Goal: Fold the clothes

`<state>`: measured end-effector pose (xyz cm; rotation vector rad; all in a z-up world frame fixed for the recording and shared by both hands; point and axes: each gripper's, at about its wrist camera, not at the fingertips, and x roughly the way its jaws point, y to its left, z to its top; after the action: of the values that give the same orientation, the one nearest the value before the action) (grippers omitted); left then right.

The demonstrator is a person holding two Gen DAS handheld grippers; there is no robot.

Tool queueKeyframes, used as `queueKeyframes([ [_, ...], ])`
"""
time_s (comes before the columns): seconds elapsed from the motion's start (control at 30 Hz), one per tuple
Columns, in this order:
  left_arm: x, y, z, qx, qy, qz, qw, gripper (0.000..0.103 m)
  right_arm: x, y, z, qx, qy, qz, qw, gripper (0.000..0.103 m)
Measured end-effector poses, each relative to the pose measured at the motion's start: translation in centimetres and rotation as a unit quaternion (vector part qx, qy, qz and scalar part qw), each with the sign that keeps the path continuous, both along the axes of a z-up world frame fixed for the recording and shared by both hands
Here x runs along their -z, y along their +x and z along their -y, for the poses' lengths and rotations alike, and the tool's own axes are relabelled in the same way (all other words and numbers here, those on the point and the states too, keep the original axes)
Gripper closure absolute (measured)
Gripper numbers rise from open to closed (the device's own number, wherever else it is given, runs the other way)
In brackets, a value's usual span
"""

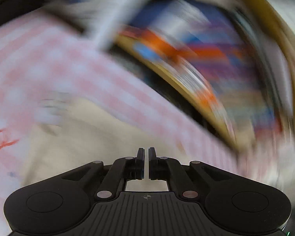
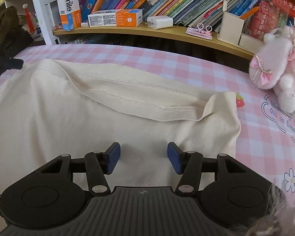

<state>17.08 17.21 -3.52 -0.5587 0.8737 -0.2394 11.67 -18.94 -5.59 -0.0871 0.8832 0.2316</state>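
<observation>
- Lying spread across the pink checked worktop (image 2: 167, 59), the cream garment (image 2: 68, 122) is seen, hem running left-right mid-frame.
- Right hand-held gripper (image 2: 144, 158) is held apart, directly over it.
- Left hand-held gripper (image 1: 146, 162) is nearly closed, empty; view blurred.

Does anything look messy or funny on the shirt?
Yes. The cream shirt isn't lying flat: its stitched hem is flipped back along the far edge, and the right corner stands up in a little peak. There's also a faint dark smudge between the right gripper fingers.

"usmile" reads on the upright box (image 2: 69, 9) and lying box (image 2: 115, 17); the pink checked cloth (image 2: 265, 137) bears "Every day is a lucky".
</observation>
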Motion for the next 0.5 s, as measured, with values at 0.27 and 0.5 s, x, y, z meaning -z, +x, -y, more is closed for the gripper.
queueKeyframes([
  [0.27,1.4,0.9,13.1,0.21,0.14,0.011,0.9674,0.097,-0.3,1.5,-0.6,0.041,0.007,0.022,0.999,0.052],
  [0.5,0.9,7.8,11.6,0.094,0.023,-0.03,0.9948,0.096,-1.5,3.9,0.7,0.118,0.035,0.055,0.991,0.054],
])
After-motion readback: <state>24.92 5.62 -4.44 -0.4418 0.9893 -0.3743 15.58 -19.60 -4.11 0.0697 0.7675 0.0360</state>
